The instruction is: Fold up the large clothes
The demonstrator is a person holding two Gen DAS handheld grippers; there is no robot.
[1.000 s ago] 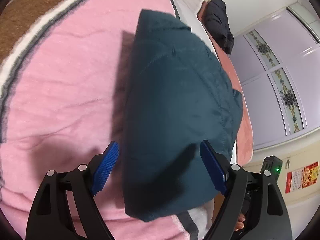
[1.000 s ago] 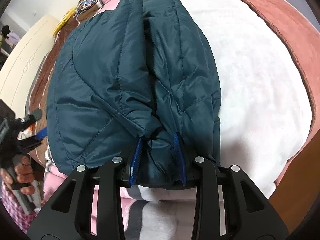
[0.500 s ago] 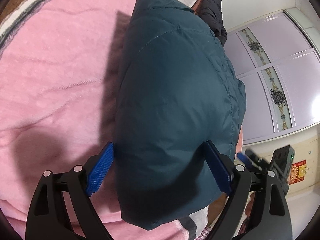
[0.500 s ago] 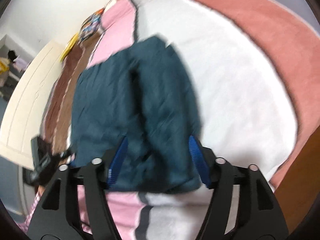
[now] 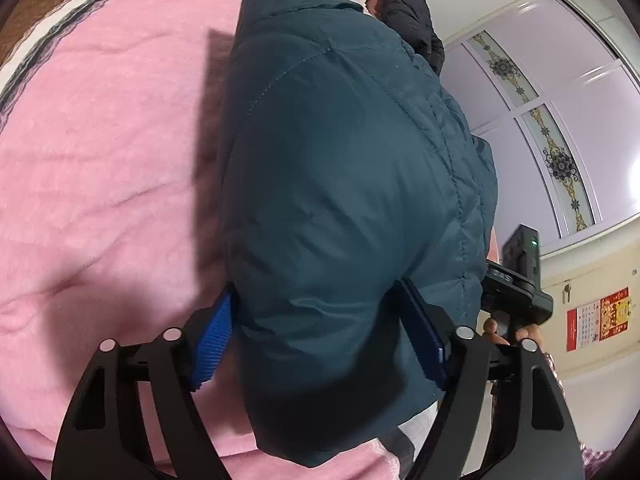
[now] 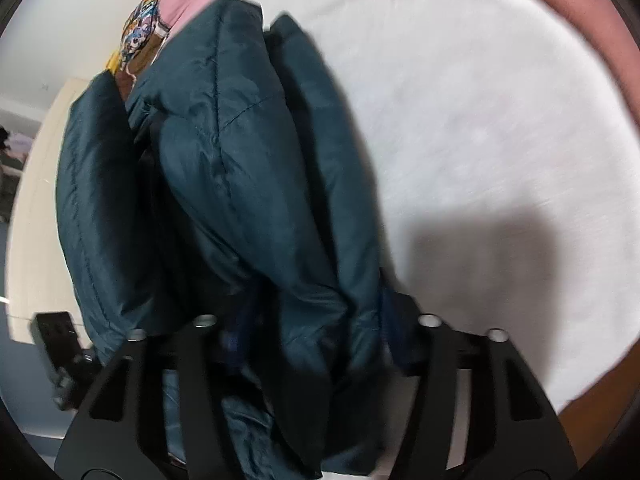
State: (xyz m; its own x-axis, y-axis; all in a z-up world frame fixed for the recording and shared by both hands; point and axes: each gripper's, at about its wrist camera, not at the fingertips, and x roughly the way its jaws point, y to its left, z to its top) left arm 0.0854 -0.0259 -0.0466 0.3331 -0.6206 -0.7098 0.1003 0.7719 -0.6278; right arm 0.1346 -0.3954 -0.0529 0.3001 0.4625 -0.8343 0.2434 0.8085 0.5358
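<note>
Jaws of the left gripper (image 5: 316, 340) and right gripper (image 6: 316, 344), both just closing, squeeze the folded teal jacket (image 5: 352, 184) filling frame centre on the pink blanket (image 5: 104, 168) beyond, where its puffy, slippery bulk could spring the folds loose.

Folded teal padded jacket (image 5: 352, 184), bunched
</note>
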